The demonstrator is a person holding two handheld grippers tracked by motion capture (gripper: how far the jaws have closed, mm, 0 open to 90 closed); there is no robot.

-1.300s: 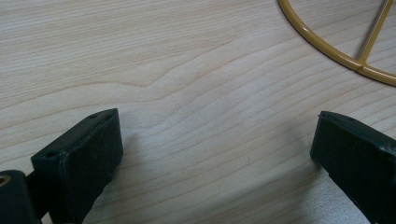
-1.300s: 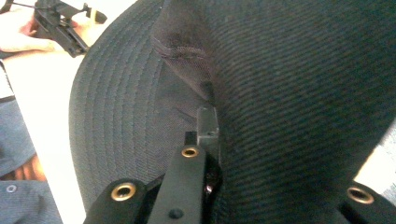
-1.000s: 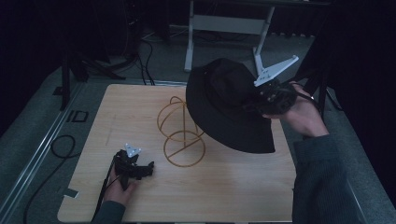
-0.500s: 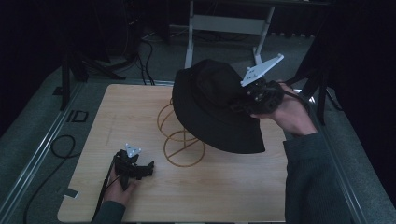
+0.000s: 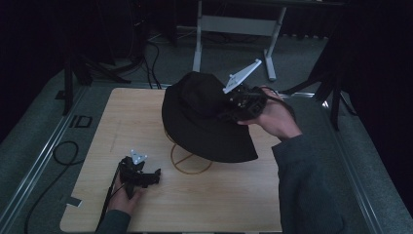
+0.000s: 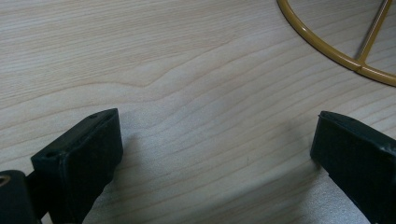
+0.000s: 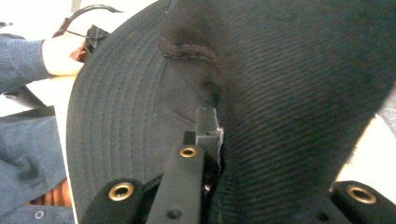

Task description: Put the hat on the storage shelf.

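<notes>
A black bucket hat [image 5: 204,117] hangs tilted above a yellow wire stand [image 5: 191,163] on the wooden table [image 5: 122,122]; it hides the top of the stand. My right gripper [image 5: 234,105] is shut on the hat's crown at its right side. In the right gripper view the corduroy hat [image 7: 289,84] is pinched between the jaws of the right gripper [image 7: 212,135]. My left gripper [image 5: 148,176] lies on the table at the front left, left of the stand's base ring. Its jaws stand wide apart in the left gripper view, where the left gripper [image 6: 215,149] has bare wood between them, short of the ring [image 6: 327,49].
A white-legged frame [image 5: 234,29] stands on the floor behind the table. Cables [image 5: 58,151] trail over the floor at the left. The person's left hand [image 7: 60,56] appears at the far edge of the right gripper view.
The right hand has carried the hat leftward and slightly down, so it now covers more of the wire stand. The left gripper has stayed put.
</notes>
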